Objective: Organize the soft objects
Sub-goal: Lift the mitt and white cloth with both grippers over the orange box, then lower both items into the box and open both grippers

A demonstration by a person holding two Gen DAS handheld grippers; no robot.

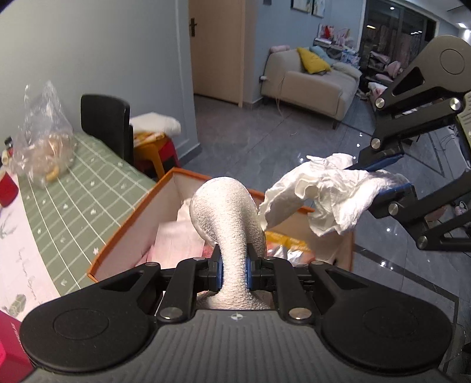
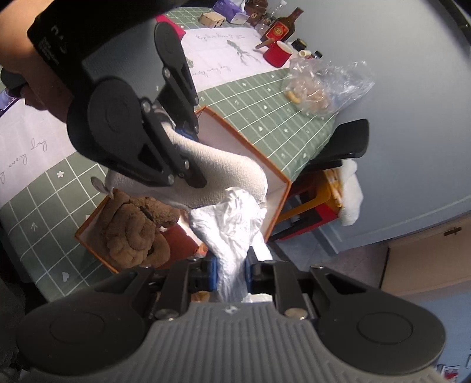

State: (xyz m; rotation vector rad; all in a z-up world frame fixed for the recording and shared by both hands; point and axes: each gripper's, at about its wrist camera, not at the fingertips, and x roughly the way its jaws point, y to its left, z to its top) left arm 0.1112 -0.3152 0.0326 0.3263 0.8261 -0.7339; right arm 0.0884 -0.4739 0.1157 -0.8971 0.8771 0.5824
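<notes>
Sock point(image 1: 226, 212), pale fleecy, pinched mid-length by the left gripper point(image 1: 234, 272); its free end arches up and forward over the box point(image 1: 123, 218). Tissue point(image 2: 232, 232), crumpled white, pinched by the right gripper point(image 2: 231, 275), pads pressed tight on the wad, loose end hanging toward the box opening. Both items sit above the open top, neither touching the floor of it as far as can be seen. In the right wrist view the sock and tissue nearly meet, possibly brushing; can't tell.

Box: orange rim, white walls, standing at the near-right edge of the table point(image 1: 76, 176), so both hands reach it from the floor side. Already inside: brown plush point(image 2: 135, 232), pink cloth point(image 1: 176, 238), something yellow and foil-like at the right. Likely step: both soft items held over the box for dropping in.

Farther left on the table: plastic bag point(image 1: 44, 147) of snacks, red cup point(image 2: 276, 53), bottle point(image 2: 281, 28). Black chair point(image 1: 106, 120) beyond the table edge.
</notes>
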